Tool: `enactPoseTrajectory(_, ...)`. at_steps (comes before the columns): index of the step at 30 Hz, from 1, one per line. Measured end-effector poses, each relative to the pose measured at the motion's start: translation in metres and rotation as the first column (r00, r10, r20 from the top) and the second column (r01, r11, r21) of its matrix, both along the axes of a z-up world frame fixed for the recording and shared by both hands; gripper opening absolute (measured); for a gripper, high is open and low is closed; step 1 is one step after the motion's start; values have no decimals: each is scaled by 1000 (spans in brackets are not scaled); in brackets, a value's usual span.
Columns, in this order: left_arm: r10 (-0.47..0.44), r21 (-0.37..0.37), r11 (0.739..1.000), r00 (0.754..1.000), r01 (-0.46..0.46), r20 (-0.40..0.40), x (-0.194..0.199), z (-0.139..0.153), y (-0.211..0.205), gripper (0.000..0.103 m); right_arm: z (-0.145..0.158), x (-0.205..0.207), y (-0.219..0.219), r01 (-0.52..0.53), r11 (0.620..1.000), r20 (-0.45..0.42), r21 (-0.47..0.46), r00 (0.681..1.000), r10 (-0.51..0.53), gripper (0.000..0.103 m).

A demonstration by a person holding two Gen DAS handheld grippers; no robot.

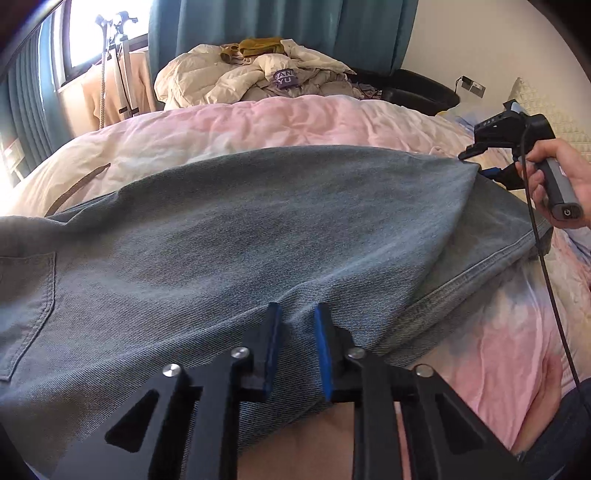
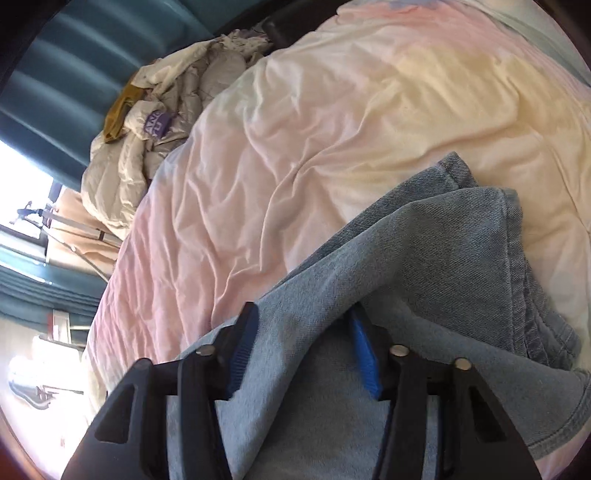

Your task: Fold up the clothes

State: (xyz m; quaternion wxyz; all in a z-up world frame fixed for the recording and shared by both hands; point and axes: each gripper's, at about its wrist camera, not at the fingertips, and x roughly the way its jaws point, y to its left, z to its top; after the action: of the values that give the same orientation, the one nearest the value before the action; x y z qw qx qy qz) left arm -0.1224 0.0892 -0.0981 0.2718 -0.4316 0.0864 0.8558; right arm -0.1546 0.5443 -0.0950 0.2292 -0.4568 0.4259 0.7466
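Grey-blue jeans (image 1: 258, 221) lie spread across the bed, with a back pocket (image 1: 26, 295) at the left. My left gripper (image 1: 295, 310) is at their near edge, shut on a ridge of denim that runs up between its blue pads. At the far right a hand (image 1: 565, 173) holds my right gripper (image 1: 480, 164), where the top layer of denim rises to a point between its jaws. In the right wrist view the jeans (image 2: 443, 240) fill the space between the fingers of my right gripper (image 2: 303, 314), and a fold drapes over the right pad.
The jeans rest on a rumpled pink and cream bed cover (image 1: 258, 122) (image 2: 332, 129). A pile of pale clothes (image 1: 258, 74) (image 2: 155, 129) sits beyond the far edge, before teal curtains (image 1: 258, 22). A black cable (image 1: 546, 277) hangs from the right gripper.
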Motion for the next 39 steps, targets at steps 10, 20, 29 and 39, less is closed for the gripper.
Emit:
enactPoseTrajectory(10, 91, 233, 971, 987, -59, -131, 3, 57, -44, 0, 88, -15, -5, -37, 997, -155, 72, 987, 48, 2)
enactPoseTrajectory(20, 67, 259, 965, 990, -32, -126, 11, 67, -42, 0, 142, 3, -42, -85, 962, -297, 259, 941, 163, 2)
enactPoseTrajectory(29, 103, 242, 967, 990, -77, -98, 5, 56, -41, 0, 189, 35, -63, -94, 929, -308, 358, 927, 212, 2)
enactPoseTrajectory(39, 132, 297, 951, 984, -91, -119, 8, 67, -49, 0, 237, 128, -121, -14, 901, -394, 434, 897, 203, 2)
